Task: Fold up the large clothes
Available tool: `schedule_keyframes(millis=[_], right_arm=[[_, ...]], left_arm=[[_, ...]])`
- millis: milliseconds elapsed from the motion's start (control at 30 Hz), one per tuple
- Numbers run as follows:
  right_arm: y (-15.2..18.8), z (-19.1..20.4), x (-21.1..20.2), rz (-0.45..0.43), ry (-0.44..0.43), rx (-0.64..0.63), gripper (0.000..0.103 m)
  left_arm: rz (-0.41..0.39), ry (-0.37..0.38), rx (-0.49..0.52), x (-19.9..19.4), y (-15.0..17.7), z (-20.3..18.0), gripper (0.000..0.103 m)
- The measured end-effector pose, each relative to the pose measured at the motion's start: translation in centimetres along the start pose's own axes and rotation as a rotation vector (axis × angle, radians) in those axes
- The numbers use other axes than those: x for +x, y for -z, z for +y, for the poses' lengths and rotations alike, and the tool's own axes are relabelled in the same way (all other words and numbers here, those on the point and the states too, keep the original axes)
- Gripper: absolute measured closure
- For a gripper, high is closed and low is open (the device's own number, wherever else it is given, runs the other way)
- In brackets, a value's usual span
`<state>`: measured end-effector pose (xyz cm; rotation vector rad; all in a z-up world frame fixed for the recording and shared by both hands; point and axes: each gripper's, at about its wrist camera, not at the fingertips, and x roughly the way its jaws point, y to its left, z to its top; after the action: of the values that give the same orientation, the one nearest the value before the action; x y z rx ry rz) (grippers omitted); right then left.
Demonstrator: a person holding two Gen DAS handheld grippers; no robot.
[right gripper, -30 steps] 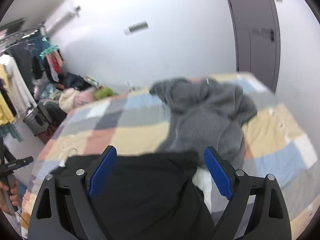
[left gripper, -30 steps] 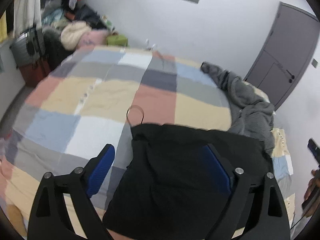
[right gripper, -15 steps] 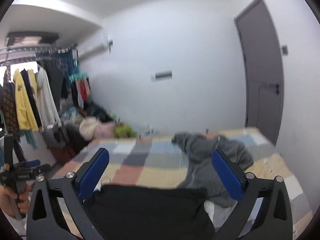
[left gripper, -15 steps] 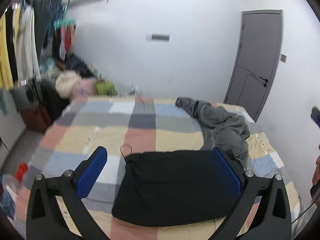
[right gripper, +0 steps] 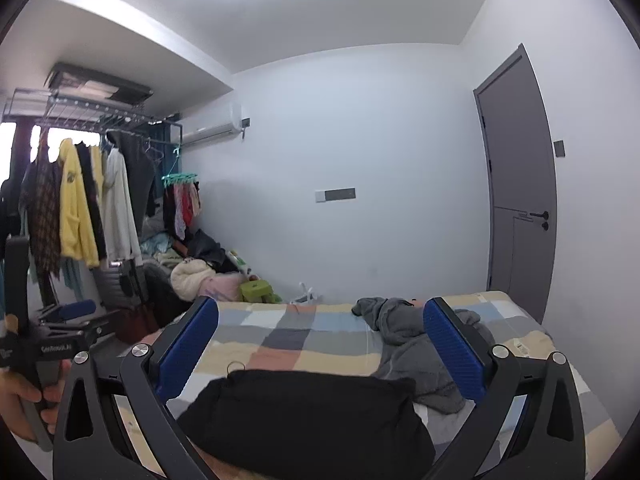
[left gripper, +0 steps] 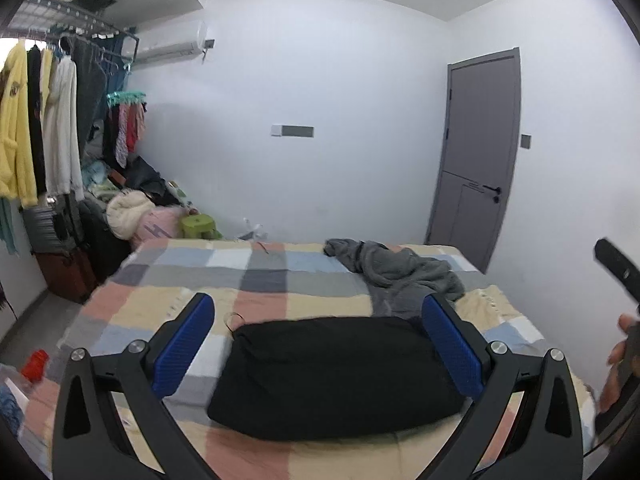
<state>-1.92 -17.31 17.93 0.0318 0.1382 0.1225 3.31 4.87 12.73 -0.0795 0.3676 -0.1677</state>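
A bed under a patchwork cover of blue, grey, peach and cream squares (left gripper: pixel 168 304) fills the lower part of both views; past its far edge stands a plain white wall (left gripper: pixel 320 184) with a grey door (left gripper: pixel 476 152) at the right and a wall-mounted white air conditioner (left gripper: pixel 168 42) at upper left; along the left side a rail of hanging clothes, yellow, white and dark (left gripper: pixel 36 128), stands above a heap of bags and soft bundles, with a small green plastic stool (left gripper: pixel 198 226) beside it; a crumpled grey garment (left gripper: pixel 400 272) lies on the far right part of the cover, just beyond the folded piece and possibly touching its far corner, though that spot is hard to read.

The folded black garment (left gripper: pixel 336 376) lies flat as a thick rectangle on the near part of the bed, a thin cord loop showing at its far left corner; nothing rests on top of it.

The left gripper (left gripper: pixel 320 344) has its blue-padded fingers spread wide, and the black piece appears between them from above, clear of both pads; the right gripper (right gripper: pixel 320 352) is likewise spread wide and empty, with the same piece lying low between its fingers and apart from them; the person's left hand (right gripper: pixel 24 400) shows at the edge of the right wrist view.
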Motion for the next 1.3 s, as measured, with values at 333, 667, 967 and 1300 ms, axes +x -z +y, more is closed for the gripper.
schedule_keyframes(millis=[333,667,967,1300], right_arm=[[5.8,3.5,-1.9,0.11,-0.027,0.006,0.0],[10.3,4.6,-1.6,0.204,0.026,-0.003,0.0],[13.3,4.4,-2.1,0.228,0.042,-0.007,0.0],[15.6,3.6,-1.0,0.245,0.025,0.026,0.0]], left_arm=[[0.016,0.011,0.045,-2.7,4.7,-2.6,0.0],[0.076,0.02,0.038,-2.1,8.4,-2.7,0.0],[0.094,0.021,0.02,-1.9,11.2,-2.4,0.0],[0.117,-0.006,-0.002,-0.3,13.5,-1.9,0.0]])
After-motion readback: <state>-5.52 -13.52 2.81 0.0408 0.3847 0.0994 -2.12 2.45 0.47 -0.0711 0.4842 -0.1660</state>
